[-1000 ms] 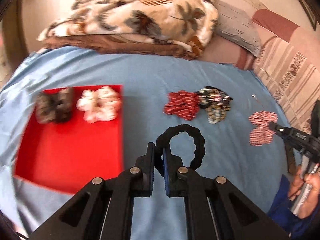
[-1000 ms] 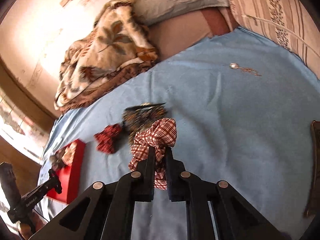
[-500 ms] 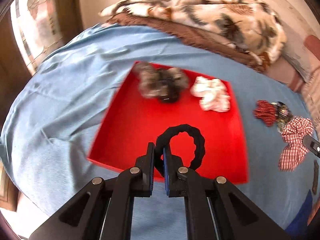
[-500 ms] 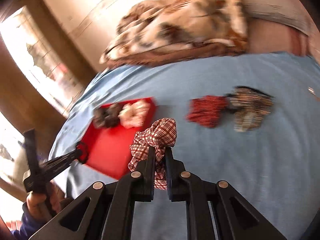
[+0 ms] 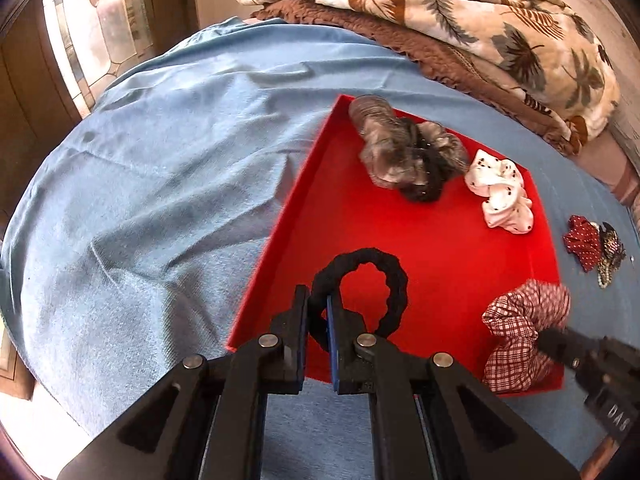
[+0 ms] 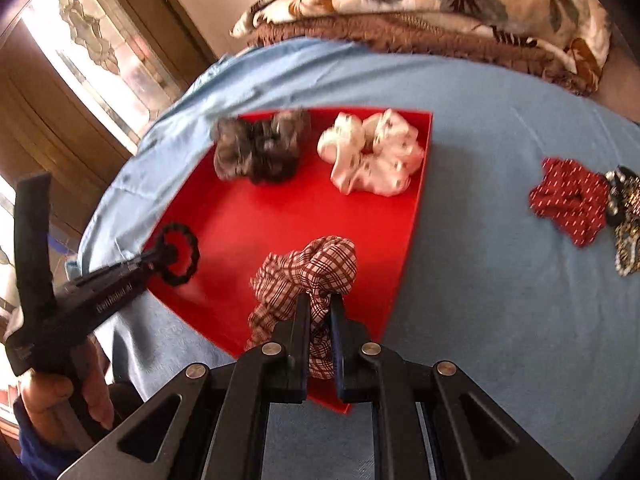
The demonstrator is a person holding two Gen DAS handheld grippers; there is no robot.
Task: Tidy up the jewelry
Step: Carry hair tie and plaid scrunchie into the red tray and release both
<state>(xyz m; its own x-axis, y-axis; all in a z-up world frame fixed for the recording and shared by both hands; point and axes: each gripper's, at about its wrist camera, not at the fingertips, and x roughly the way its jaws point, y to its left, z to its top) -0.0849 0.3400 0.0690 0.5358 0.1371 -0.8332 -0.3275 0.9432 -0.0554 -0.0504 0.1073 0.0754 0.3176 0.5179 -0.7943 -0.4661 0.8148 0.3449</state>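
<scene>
A red tray [image 5: 400,240] [image 6: 248,216] lies on the blue bedsheet. My left gripper [image 5: 318,300] [image 6: 162,258] is shut on a black ring scrunchie [image 5: 384,276] [image 6: 186,254], held over the tray's near left part. Over the tray's near right corner my right gripper [image 6: 319,300] [image 5: 550,340] is shut on a red-and-white checked scrunchie [image 6: 312,272] [image 5: 524,316]. At the tray's far side lie a grey-black scrunchie [image 5: 404,152] [image 6: 260,148] and a white dotted scrunchie [image 5: 502,196] [image 6: 372,152].
A dark red dotted scrunchie [image 6: 572,200] [image 5: 584,240] and a dark patterned piece with beads [image 6: 626,220] [image 5: 610,250] lie on the sheet right of the tray. A leaf-print blanket [image 5: 480,20] is heaped at the back. A hand [image 6: 60,400] holds the left gripper's handle.
Both grippers have swung left over the bed to the red tray, each still shut on its scrunchie. The checked scrunchie now hangs over the tray's corner, the black one over its near part.
</scene>
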